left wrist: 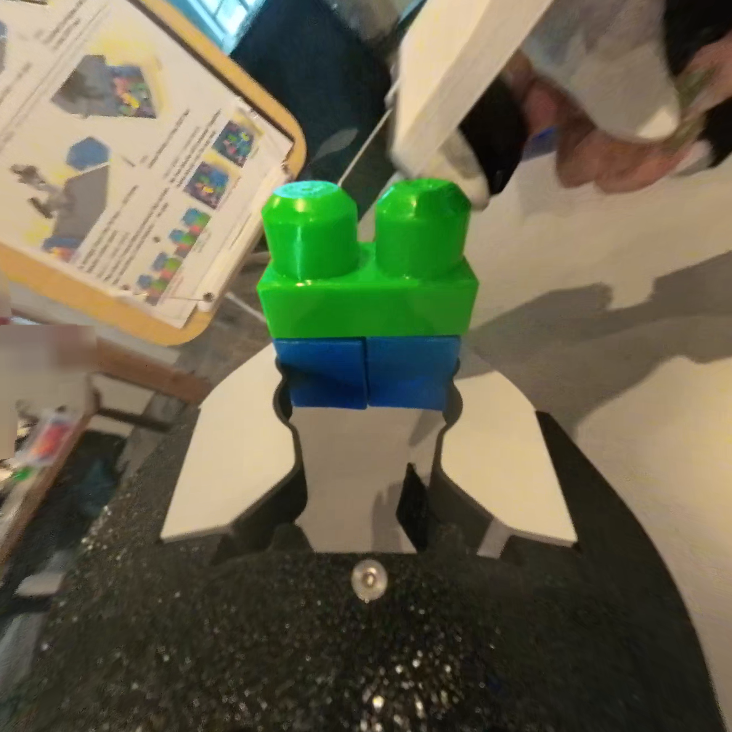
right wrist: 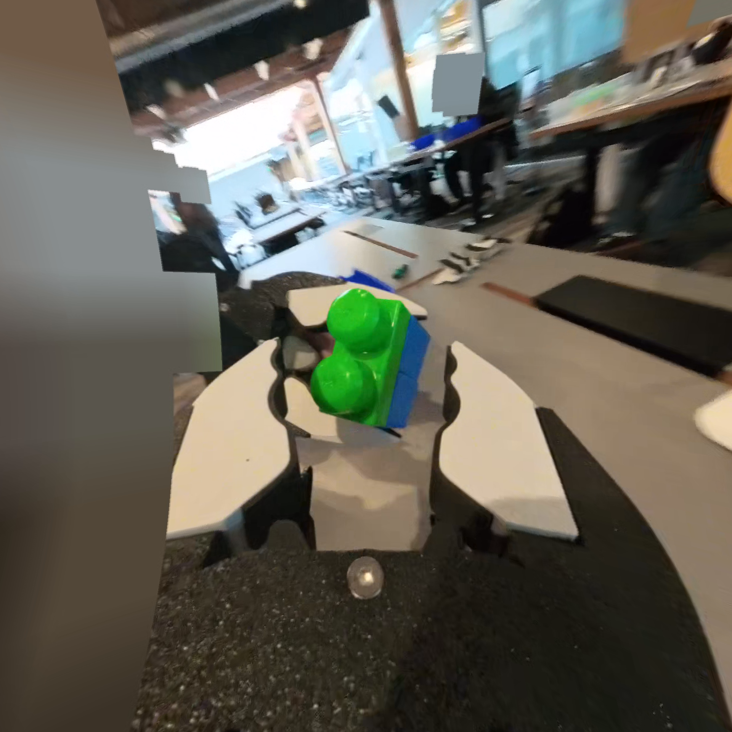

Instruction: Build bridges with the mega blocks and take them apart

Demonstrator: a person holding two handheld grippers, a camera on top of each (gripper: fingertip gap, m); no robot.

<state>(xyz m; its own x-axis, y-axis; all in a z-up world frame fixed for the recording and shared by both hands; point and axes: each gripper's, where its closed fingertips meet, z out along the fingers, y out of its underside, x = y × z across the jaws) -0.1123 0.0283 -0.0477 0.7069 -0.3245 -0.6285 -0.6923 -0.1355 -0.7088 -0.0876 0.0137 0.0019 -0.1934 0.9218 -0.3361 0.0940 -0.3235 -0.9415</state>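
A green two-stud block (left wrist: 366, 305) sits on two small blue blocks (left wrist: 368, 374) side by side. My left gripper (left wrist: 366, 376) is shut on the blue blocks and holds the stack upright above the white table (left wrist: 614, 416). A white finger of the right gripper (left wrist: 443, 91) comes in from the upper right, with its tip by the green block's right stud. In the right wrist view my right gripper (right wrist: 364, 352) is open, with its fingers on either side of the green block (right wrist: 356, 368) and the blue blocks (right wrist: 412, 368), not touching them. The left gripper's fingers (right wrist: 307, 311) show behind the stack.
A yellow-rimmed board with a printed picture sheet (left wrist: 119, 158) stands at the left. A hand (left wrist: 594, 150) holds the right gripper. A black mat (right wrist: 633, 317) lies on the grey table (right wrist: 495, 328) at the right. A blue piece (right wrist: 368, 279) and a small green piece (right wrist: 400, 271) lie farther back. The left gripper's tips are roughly 6 cm from the right gripper's.
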